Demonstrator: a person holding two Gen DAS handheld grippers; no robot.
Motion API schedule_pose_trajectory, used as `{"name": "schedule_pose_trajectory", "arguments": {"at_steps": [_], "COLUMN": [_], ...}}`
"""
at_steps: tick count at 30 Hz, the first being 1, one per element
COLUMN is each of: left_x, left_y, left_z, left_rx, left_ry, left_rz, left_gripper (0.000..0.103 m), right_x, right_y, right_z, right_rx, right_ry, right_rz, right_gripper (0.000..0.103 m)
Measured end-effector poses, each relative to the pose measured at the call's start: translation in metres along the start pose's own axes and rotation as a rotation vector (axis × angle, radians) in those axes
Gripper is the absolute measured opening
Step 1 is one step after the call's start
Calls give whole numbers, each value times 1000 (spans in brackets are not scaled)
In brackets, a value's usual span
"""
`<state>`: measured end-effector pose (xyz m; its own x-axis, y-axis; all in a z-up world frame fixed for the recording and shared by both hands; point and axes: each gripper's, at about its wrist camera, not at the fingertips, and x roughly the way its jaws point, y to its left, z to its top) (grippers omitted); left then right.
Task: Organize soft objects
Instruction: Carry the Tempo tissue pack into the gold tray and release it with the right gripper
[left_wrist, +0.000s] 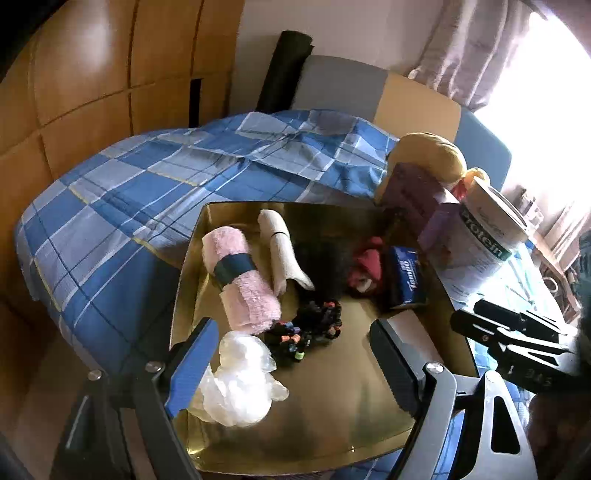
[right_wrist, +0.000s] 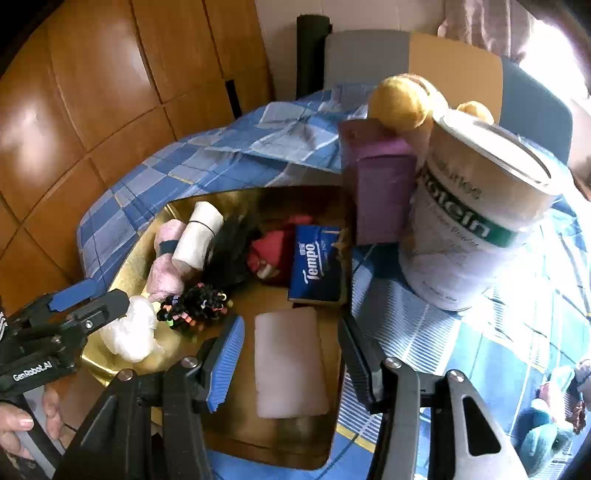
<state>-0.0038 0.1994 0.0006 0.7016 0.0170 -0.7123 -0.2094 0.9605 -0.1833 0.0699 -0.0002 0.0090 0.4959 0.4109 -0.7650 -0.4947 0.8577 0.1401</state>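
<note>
You are holding your left tongs (left_wrist: 291, 363) spread wide and empty over the near part of the gold tray (left_wrist: 332, 435), with the crumpled clear plastic bag (left_wrist: 242, 380) lying just beside the blue left finger. Your right tongs (right_wrist: 291, 356) are also gaping open, hovering above the pale pink pad (right_wrist: 290, 363), which is lying flat on the tray between the fingers without touching them. Farther back the pink rolled towel (left_wrist: 242, 280), the white roll (left_wrist: 279, 251), the dark beaded bundle (left_wrist: 308, 330), the red soft toy (left_wrist: 367, 267) and the Tempo tissue pack (right_wrist: 317, 264) are sitting on the tray. The protein tub (right_wrist: 476, 218) is standing off the tray on the checked bedcover (left_wrist: 122, 199).
</note>
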Motion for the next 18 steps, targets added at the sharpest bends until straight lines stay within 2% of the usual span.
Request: {"name": "schedule_pose_trajectory", "arguments": {"at_steps": [9,18], "left_x": [-6,-7], "left_y": [-24,-57], "left_z": [-4,-10], "left_rx": [78,166], "left_ry": [-1,13], "left_rz": [-33,-63], "left_gripper": [85,85], "right_x": [-26,-62], "right_y": [-16,-82], "right_z": [-7,-15], "right_rx": [31,141], "right_ry": [-55,-109], "right_rz": [-58,-170], "right_gripper": [53,53]}}
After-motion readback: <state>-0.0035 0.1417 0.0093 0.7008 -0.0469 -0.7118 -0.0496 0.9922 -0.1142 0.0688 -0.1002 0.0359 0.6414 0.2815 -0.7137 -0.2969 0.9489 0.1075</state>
